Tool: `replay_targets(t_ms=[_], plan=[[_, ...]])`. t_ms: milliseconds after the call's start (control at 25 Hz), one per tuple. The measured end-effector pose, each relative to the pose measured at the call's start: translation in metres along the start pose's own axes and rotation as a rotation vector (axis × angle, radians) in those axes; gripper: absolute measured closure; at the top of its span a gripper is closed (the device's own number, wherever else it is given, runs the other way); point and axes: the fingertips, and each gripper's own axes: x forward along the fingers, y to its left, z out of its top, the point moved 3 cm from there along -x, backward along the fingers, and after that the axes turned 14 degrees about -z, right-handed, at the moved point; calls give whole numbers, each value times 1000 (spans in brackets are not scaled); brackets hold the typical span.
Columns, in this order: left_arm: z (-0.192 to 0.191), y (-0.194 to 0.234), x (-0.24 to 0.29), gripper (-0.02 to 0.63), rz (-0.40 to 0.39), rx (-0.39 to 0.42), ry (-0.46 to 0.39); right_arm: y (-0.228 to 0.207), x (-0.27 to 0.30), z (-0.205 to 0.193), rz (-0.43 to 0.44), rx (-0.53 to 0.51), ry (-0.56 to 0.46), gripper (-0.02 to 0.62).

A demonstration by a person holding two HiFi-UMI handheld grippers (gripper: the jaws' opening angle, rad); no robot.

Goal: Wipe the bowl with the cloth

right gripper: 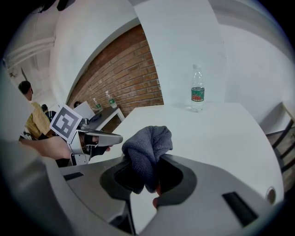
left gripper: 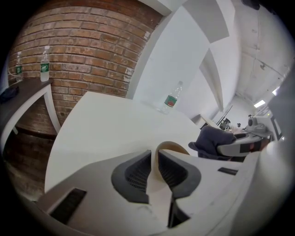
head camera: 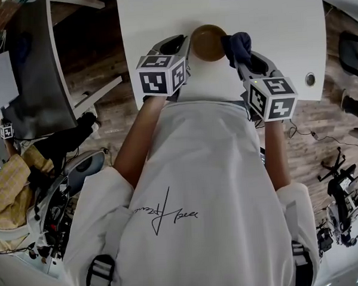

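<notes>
A tan wooden bowl (head camera: 208, 42) is held over the white table (head camera: 219, 6), just in front of the person's chest. My left gripper (head camera: 184, 44) is shut on the bowl's left rim; in the left gripper view the thin rim (left gripper: 171, 146) rises between the two pads. My right gripper (head camera: 237, 54) is shut on a bunched dark blue-grey cloth (head camera: 237, 45), which touches the bowl's right edge. The right gripper view shows the cloth (right gripper: 148, 152) bulging up out of the jaws. The bowl's inside is mostly hidden in both gripper views.
A plastic water bottle (right gripper: 197, 94) stands at the table's far side, also seen as the bottle (left gripper: 171, 98). A brick wall (left gripper: 78, 50) and a dark side table (left gripper: 23, 94) with bottles lie to the left. Clutter and a chair (head camera: 73, 187) sit on the floor left.
</notes>
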Motion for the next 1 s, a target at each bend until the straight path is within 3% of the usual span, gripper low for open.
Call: replay_targets(t_ms=[280, 440, 680, 1000], plan=[[-5, -6, 7, 545, -13, -9, 31, -2, -1, 2, 0, -13, 6, 514], [-8, -6, 20, 545, -3, 39, 66, -11, 4, 2, -23, 3, 4, 514], [-16, -6, 33, 545, -27, -16, 75, -22, 8, -4, -29, -8, 9, 514], [-28, -9, 37, 541, -42, -31, 90, -23, 15, -16, -32, -27, 31, 514]])
